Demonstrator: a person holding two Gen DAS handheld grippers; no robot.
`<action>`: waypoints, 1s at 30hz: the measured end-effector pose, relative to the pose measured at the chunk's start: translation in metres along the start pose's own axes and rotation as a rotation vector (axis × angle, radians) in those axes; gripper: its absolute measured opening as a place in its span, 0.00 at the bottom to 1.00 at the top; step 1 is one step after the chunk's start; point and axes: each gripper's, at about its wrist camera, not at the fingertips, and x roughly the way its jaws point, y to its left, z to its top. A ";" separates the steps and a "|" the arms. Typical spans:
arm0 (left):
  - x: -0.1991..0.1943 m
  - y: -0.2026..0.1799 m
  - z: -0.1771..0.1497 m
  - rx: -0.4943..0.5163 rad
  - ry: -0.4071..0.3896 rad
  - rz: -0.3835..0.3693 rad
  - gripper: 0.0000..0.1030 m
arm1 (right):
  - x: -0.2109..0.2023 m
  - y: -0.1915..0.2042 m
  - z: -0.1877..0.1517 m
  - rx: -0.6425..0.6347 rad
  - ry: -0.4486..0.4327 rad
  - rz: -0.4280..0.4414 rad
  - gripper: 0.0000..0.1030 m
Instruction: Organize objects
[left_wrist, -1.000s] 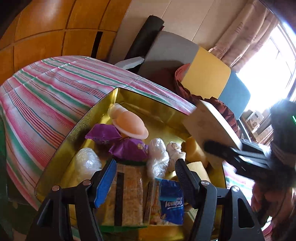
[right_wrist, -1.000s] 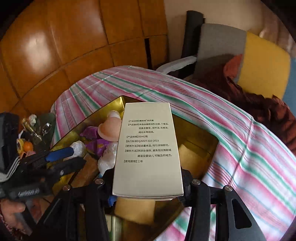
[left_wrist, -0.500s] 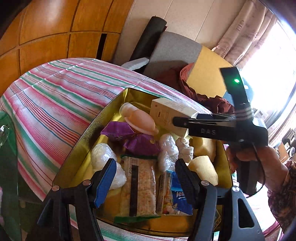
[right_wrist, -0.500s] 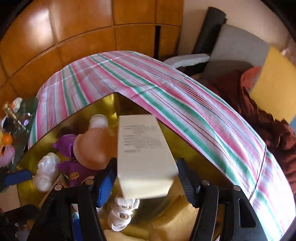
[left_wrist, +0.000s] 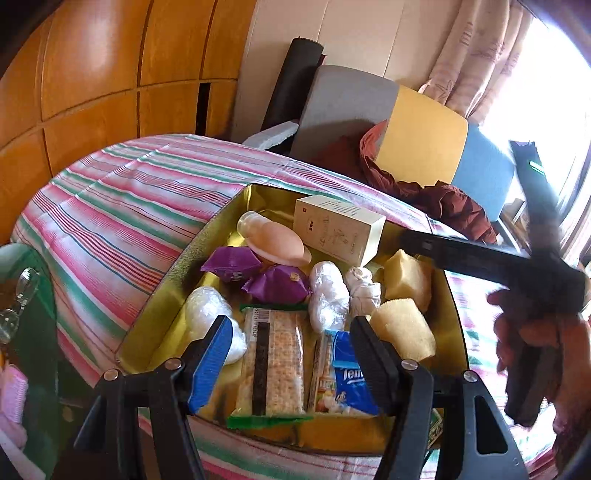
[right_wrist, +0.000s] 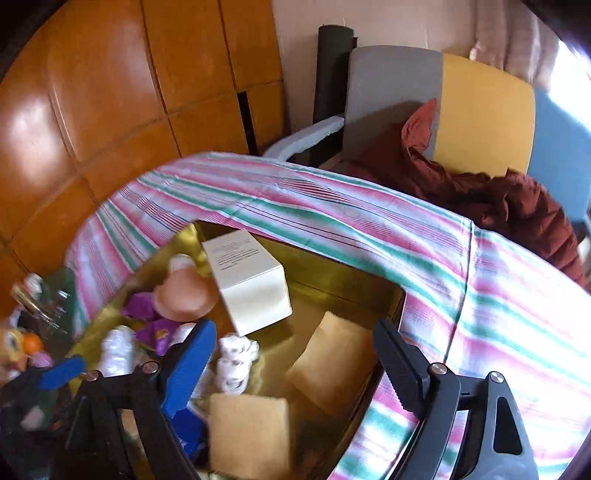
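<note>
- Released since a second ago, the white carton (right_wrist: 248, 280) that sat clamped in the right gripper (right_wrist: 295, 363) now lies on its side in the gold tray (left_wrist: 155, 295), at the far end, leaning against the peach bottle (left_wrist: 275, 242).
- Fingers of the right gripper stand wide apart with nothing between them, pulled back over the tray's near corner; the frame is blurred, so I judge it to be withdrawing.
- Left gripper (left_wrist: 291, 354) is likewise apart and empty, hovering above the cracker pack (left_wrist: 271, 363) and the blue tissue packet (left_wrist: 345, 373).
- One placing step looks finished: the carton joins the purple wrappers (left_wrist: 255, 275), the plastic-wrapped bundles (left_wrist: 327, 291), the rolled white cloth (left_wrist: 364, 288) and two yellow sponges (left_wrist: 406, 302) already in the tray.
- Beneath the tray lies a striped cloth (right_wrist: 369, 218) in pink, green and white, covering the bench.
- Behind it are wood-panelled doors (right_wrist: 110, 92), a grey, yellow and blue chair (left_wrist: 406, 133) with a dark red garment (right_wrist: 498, 199) over it, and curtains at a bright window.
</note>
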 end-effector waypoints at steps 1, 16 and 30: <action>-0.003 0.000 -0.001 0.005 -0.005 0.003 0.65 | 0.005 0.004 0.003 -0.024 0.009 -0.014 0.85; -0.004 0.008 -0.001 -0.023 0.027 0.056 0.65 | -0.007 -0.020 -0.017 0.208 0.040 0.001 0.87; -0.026 0.001 0.005 0.018 -0.025 0.117 0.65 | -0.067 0.026 -0.050 0.188 0.007 -0.039 1.00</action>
